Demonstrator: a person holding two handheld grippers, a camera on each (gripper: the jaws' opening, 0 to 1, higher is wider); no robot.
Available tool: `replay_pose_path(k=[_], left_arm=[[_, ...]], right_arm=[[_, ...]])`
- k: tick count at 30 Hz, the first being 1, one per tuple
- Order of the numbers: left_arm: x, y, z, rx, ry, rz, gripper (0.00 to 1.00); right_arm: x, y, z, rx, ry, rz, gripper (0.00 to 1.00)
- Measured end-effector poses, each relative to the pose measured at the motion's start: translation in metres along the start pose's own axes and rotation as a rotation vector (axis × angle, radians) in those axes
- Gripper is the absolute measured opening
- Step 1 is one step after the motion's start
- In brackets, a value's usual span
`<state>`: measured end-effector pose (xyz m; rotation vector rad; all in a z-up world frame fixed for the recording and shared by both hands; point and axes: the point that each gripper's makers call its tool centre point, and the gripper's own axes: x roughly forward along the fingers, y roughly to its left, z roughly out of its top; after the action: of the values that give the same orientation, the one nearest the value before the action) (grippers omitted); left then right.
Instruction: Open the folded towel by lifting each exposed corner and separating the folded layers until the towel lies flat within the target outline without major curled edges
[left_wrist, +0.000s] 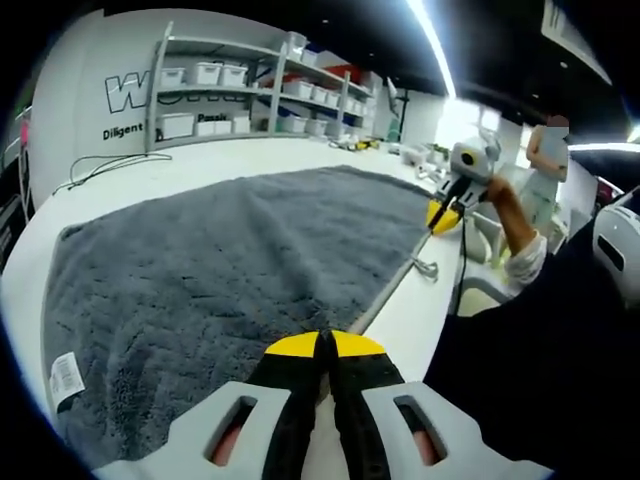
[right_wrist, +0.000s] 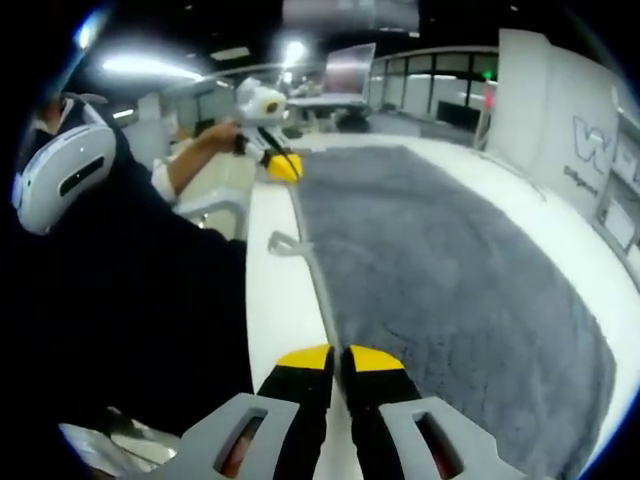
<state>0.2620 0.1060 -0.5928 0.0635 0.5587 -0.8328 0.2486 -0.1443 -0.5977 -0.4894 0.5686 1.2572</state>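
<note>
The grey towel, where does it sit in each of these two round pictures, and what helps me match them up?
Left gripper view: the grey towel spreads flat from centre to left, above the left gripper, whose jaws are closed at its near edge.
Right gripper view: the towel runs from centre to right, above the right gripper.
Shared landmark: the small hanging loop on the towel's edge, lying on the white table.

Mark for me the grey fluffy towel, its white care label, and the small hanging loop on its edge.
Grey fluffy towel (left_wrist: 250, 250): left gripper view, middle of the pile.
White care label (left_wrist: 67, 377): left gripper view, label's centre.
Hanging loop (right_wrist: 281, 243): right gripper view, loop beside the towel's edge.
</note>
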Motion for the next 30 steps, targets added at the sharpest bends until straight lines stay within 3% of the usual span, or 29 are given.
replay_pose_path(k=[14, 30], left_arm=[[-0.0034, -0.0064, -0.0016, 0.010, 0.028, -0.017, 0.03], [-0.0055, -0.0103, -0.0080, 0.000, 0.061, -0.042, 0.03]], right_arm=[[0.0007, 0.0099, -0.0019, -0.002, 0.013, 0.030, 0.02], [-0.0050, 0.0071, -0.0038, 0.008, 0.012, 0.075, 0.02]])
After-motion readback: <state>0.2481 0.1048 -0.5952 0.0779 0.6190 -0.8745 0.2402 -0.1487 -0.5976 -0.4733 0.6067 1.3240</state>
